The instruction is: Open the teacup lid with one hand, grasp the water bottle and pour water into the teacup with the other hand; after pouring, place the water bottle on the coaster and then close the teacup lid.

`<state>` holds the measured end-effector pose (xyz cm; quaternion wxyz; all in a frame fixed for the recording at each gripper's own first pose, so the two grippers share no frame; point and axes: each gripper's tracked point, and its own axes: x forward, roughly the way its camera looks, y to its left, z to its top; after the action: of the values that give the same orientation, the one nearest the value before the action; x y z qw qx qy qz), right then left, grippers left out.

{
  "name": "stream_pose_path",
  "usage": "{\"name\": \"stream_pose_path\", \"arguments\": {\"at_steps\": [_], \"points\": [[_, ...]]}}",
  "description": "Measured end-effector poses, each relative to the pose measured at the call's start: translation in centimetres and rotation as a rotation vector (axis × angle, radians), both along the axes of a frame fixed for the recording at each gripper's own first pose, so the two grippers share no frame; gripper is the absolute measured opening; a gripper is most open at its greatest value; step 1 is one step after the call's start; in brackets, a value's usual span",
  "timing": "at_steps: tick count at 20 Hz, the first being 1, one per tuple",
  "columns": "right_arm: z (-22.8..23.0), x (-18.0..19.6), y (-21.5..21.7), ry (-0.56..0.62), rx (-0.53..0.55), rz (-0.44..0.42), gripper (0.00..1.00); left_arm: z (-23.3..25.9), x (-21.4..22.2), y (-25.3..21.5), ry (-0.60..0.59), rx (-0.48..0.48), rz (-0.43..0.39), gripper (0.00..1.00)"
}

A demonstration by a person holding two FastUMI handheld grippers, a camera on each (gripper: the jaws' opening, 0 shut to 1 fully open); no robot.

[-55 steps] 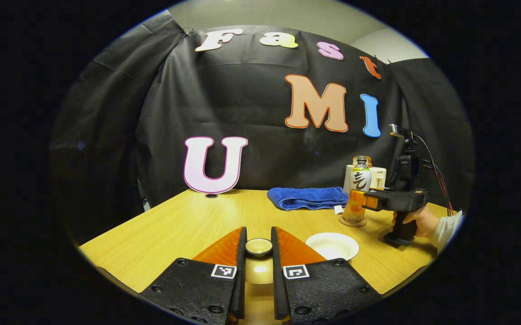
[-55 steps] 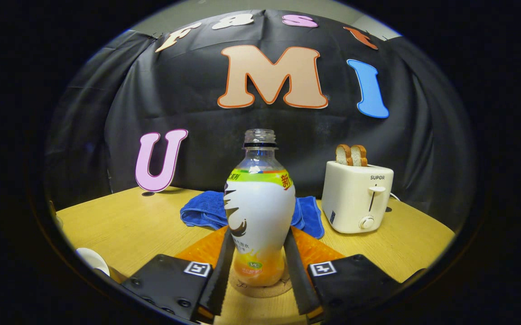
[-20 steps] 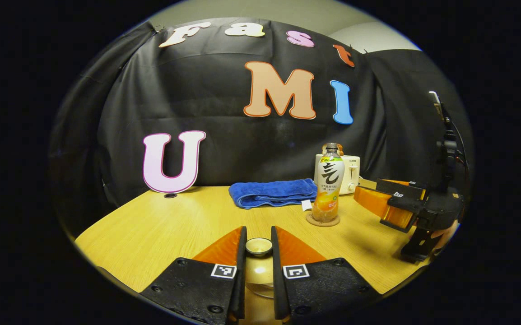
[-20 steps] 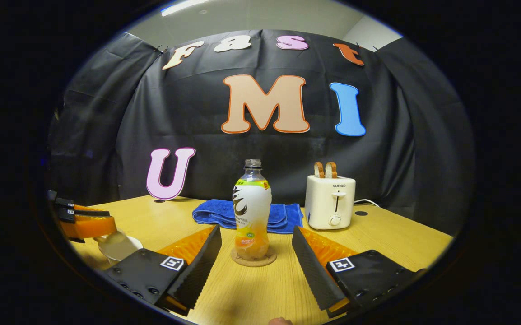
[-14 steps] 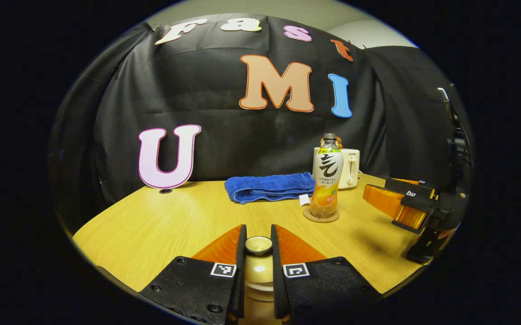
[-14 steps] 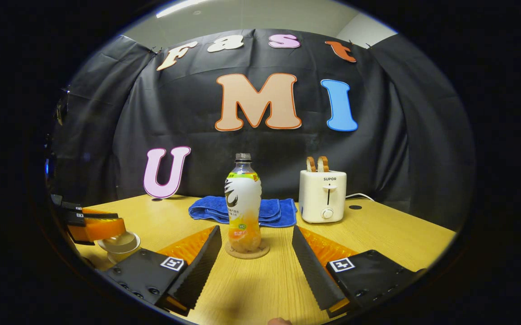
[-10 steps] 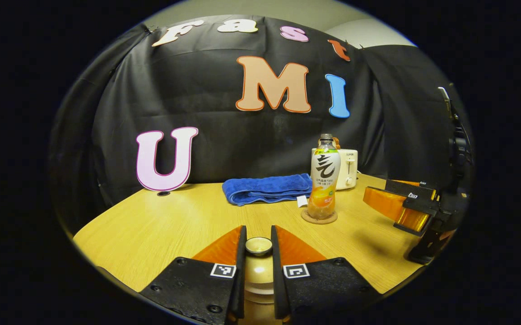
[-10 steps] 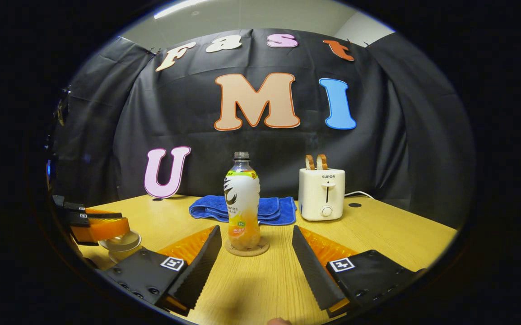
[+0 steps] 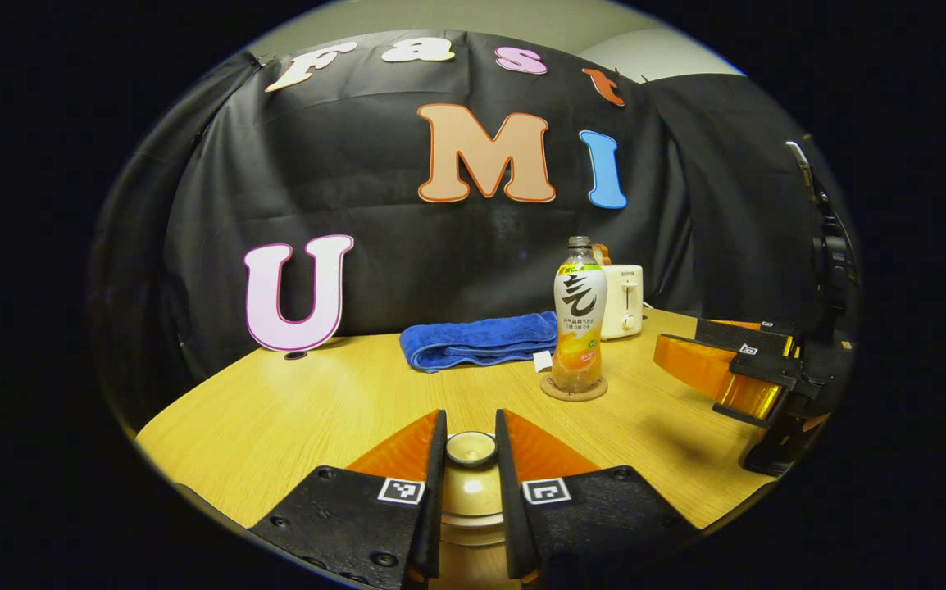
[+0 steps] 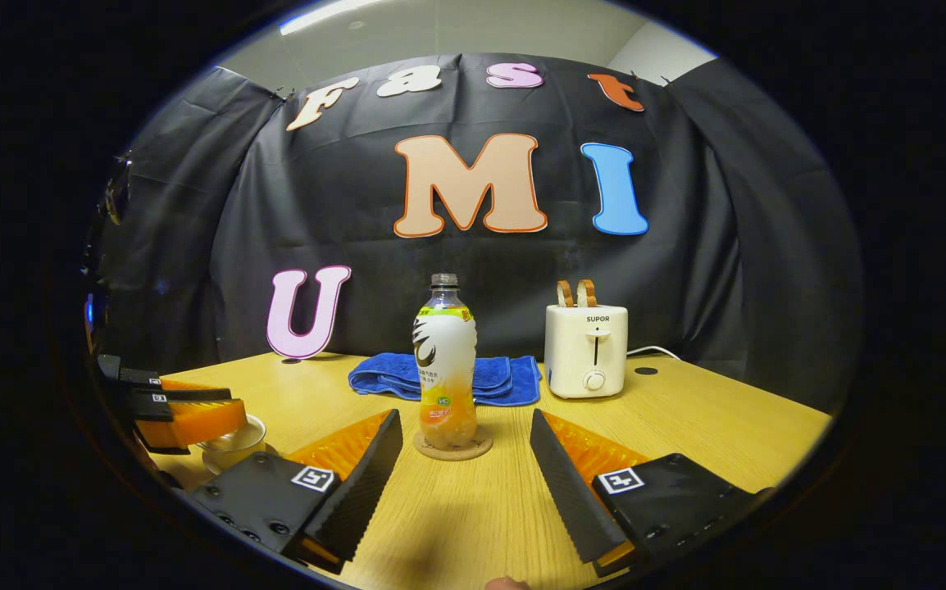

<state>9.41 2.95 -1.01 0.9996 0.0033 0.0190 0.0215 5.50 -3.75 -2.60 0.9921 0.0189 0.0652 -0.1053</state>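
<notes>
Released onto its coaster [image 10: 452, 447], the water bottle [image 10: 445, 360] now stands ahead of the backed-off right gripper [image 10: 465, 459], jaws wide and empty. Left gripper [image 9: 470, 459] pinches the lid's knob [image 9: 470, 447]; lower squarely onto the teacup [image 10: 231, 442], then release.

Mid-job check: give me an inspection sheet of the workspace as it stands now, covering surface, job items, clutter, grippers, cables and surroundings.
Surface: wooden table, dry as far as visible.
Job's things: water bottle upright on the coaster, uncapped; teacup lid over the teacup, whether seated I cannot tell.
Clutter: folded blue towel; toaster with two slices of bread.
Grippers: left gripper shut on the teacup lid knob; right gripper open, short of the bottle.
Cables: toaster cord at the table's back edge.
Surroundings: black cloth wall.
</notes>
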Motion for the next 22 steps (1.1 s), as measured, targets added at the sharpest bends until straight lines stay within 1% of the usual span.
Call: {"name": "stream_pose_path", "arguments": {"at_steps": [3,4,6,7,8,9,10,11,12,13,16,18,19,20,21,22], "points": [[0.3,-0.4,0.2,-0.003,0.011,0.004,0.99,0.2,-0.3,0.1,-0.007,0.004,0.005,0.38],[0.3,-0.7,0.2,-0.004,0.01,0.004,0.99,0.4,-0.4,0.2,-0.011,0.007,0.011,0.54],[0.6,-1.3,0.1,-0.009,0.008,0.002,0.99,0.9,-0.6,0.4,-0.028,0.018,0.018,0.79],[0.9,-1.7,0.2,-0.015,0.013,0.004,0.99,1.3,-0.7,0.7,-0.043,0.022,0.026,0.87],[1.3,-2.0,0.4,-0.02,0.022,0.007,0.99,1.8,-0.8,0.8,-0.059,0.022,0.034,0.86],[1.4,-2.2,0.4,-0.025,0.031,0.008,0.94,2.4,-1.0,1.0,-0.082,0.02,0.045,0.86],[1.7,-2.6,0.5,-0.028,0.04,0.008,0.99,2.8,-1.2,1.2,-0.097,0.018,0.055,0.88],[1.9,-2.9,0.5,-0.03,0.046,0.008,1.0,3.1,-1.4,1.3,-0.108,0.013,0.065,0.88],[1.9,-3.1,0.5,-0.031,0.053,0.006,0.99,3.3,-1.6,1.4,-0.116,0.008,0.077,0.89],[1.9,-3.4,0.6,-0.035,0.056,0.004,0.94,3.6,-1.9,1.9,-0.128,0.004,0.1,0.89],[1.8,-4.3,0.7,-0.044,0.03,-0.004,0.95,4.4,-2.5,2.8,-0.178,-0.021,0.149,0.94],[1.4,-4.7,1.0,-0.036,0.034,0.002,0.94,4.4,-2.6,3.0,-0.185,-0.029,0.162,0.94],[1.3,-4.7,1.1,-0.031,0.041,0.004,0.99,4.1,-2.6,3.1,-0.18,-0.03,0.167,0.94],[1.2,-4.7,1.1,-0.028,0.045,0.004,0.94,4.0,-2.7,3.1,-0.176,-0.031,0.167,0.94],[1.0,-4.8,1.0,-0.024,0.048,0.002,0.94,3.8,-2.7,3.2,-0.171,-0.036,0.168,0.94],[0.8,-4.9,1.0,-0.021,0.053,0.002,0.94,3.7,-2.7,3.1,-0.165,-0.039,0.168,0.99]]}}
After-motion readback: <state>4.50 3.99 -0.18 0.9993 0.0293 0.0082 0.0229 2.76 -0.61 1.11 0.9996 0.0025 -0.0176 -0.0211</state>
